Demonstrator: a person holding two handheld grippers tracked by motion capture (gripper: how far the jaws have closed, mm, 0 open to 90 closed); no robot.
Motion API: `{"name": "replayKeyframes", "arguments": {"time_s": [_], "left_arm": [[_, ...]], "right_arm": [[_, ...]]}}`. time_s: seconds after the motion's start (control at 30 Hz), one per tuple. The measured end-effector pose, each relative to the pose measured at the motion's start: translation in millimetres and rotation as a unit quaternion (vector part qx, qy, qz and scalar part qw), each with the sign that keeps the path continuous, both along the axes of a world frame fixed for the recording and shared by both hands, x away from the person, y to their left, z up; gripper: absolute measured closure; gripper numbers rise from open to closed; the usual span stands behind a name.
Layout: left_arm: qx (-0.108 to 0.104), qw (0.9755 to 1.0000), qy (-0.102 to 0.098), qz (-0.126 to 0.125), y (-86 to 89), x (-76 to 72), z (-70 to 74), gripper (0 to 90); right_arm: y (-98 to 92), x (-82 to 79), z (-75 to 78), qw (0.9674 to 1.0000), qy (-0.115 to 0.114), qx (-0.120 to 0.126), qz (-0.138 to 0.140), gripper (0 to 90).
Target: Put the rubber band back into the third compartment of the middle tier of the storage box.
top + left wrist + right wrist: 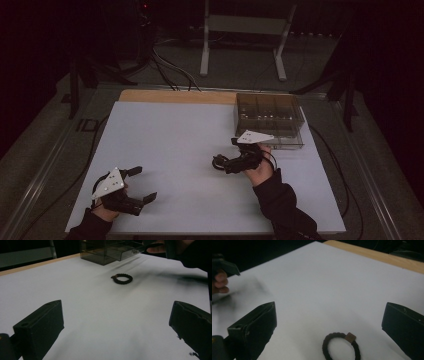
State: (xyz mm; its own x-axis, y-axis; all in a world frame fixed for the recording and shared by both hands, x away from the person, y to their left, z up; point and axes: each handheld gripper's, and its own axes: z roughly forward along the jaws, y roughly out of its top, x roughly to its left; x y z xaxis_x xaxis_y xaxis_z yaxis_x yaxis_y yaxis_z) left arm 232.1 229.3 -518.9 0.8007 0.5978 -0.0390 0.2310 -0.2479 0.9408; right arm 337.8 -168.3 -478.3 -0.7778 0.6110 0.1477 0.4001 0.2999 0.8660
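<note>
White sheet (180,145) lies open around bracelet (341,346); both grippers' jaws spread wide.

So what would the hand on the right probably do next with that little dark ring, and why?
Probably lower the right gripper a little and close it on the bracelet. In the right gripper view the jaws stand wide open with the bracelet lying flat on the white table cover between them, not yet held. The left gripper is open and far off, so the right one seems best placed.

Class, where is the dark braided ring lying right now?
The braided ring lies flat on the white sheet, right of centre in the high view, between the right gripper's open jaws, near the clear box.
</note>
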Motion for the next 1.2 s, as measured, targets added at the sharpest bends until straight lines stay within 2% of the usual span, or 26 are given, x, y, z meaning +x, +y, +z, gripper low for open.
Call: {"name": "replayKeyframes", "arguments": {"time_s": [0.23,0.5,0.7,0.77,0.8,0.83,0.93,1.0,1.13,1.2], "left_arm": [[0.001,1.0000,0.001,-0.002,-0.1,0.2,-0.4,0.3],[0.000,1.0000,0.002,-0.003,-0.3,0.5,-0.8,0.3],[0.003,1.0000,0.001,-0.004,-0.6,0.4,-1.1,0.3],[0.003,1.0000,0.001,-0.005,-0.7,0.2,-1.1,0.3],[0.003,1.0000,0.000,-0.005,-0.7,0.2,-1.0,0.3],[0.003,1.0000,0.000,-0.005,-0.7,0.2,-1.0,0.3],[0.002,1.0000,0.000,-0.004,-0.5,0.0,-0.9,0.3],[0.001,1.0000,0.000,-0.004,-0.3,0.1,-0.9,0.3],[0.001,1.0000,-0.001,-0.004,-0.3,0.1,-0.8,0.3],[0.001,1.0000,0.000,-0.004,-0.4,0.1,-0.8,0.3]], "right_arm": [[7.3,9.8,-18.1,0.9996,0.021,-0.020,-0.004,0.0],[10.2,17.3,-34.5,0.9985,0.030,-0.045,-0.008,0.0],[9.8,22.2,-43.7,0.9955,0.064,-0.068,-0.011,0.0],[9.6,23.9,-46.0,0.9946,0.072,-0.071,-0.022,0.7],[9.3,24.4,-47.2,0.9940,0.077,-0.073,-0.026,5.1],[9.5,24.4,-47.9,0.9935,0.074,-0.077,-0.039,7.2],[8.8,24.7,-49.2,0.9928,0.070,-0.084,-0.048,14.6],[8.2,24.8,-49.2,0.9925,0.068,-0.090,-0.049,19.0],[6.7,24.9,-48.8,0.9914,0.063,-0.103,-0.050,34.2],[6.1,24.9,-48.7,0.9902,0.058,-0.117,-0.049,40.6]]}}
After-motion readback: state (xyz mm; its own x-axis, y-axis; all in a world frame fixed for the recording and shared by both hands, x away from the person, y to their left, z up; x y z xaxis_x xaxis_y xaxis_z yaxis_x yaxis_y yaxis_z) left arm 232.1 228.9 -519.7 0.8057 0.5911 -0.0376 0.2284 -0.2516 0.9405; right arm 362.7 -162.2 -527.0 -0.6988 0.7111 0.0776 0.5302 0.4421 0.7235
